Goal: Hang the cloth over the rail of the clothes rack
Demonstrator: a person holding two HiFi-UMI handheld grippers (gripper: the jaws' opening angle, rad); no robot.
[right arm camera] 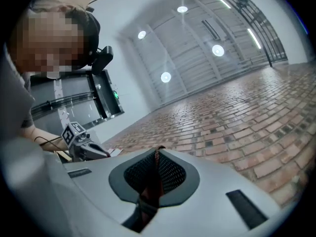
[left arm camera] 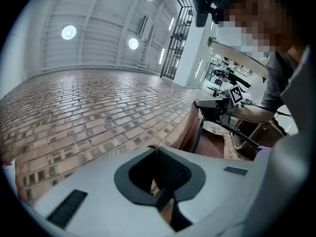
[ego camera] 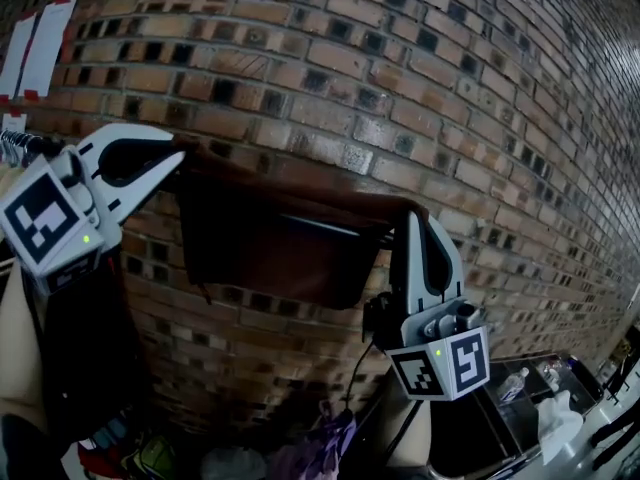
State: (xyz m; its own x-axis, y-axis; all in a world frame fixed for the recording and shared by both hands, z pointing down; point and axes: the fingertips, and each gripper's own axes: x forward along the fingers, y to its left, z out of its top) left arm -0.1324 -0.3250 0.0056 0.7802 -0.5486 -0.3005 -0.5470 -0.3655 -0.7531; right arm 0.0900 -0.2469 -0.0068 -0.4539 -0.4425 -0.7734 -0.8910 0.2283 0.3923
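A dark brown cloth hangs spread in front of the brick wall, held up by its two top corners. My left gripper is shut on the cloth's top left corner. At the top right corner my right gripper is shut on it too, jaws pointing up. A dark rail with a light glint runs behind the cloth's upper edge; whether the cloth rests on it I cannot tell. In the left gripper view the gripper pinches the cloth. A thin brown fold sits between the right gripper pads.
The brick wall fills the background, with papers pinned at top left. Hangers show at the left edge. Below lie heaped clothes and, at lower right, plastic bottles.
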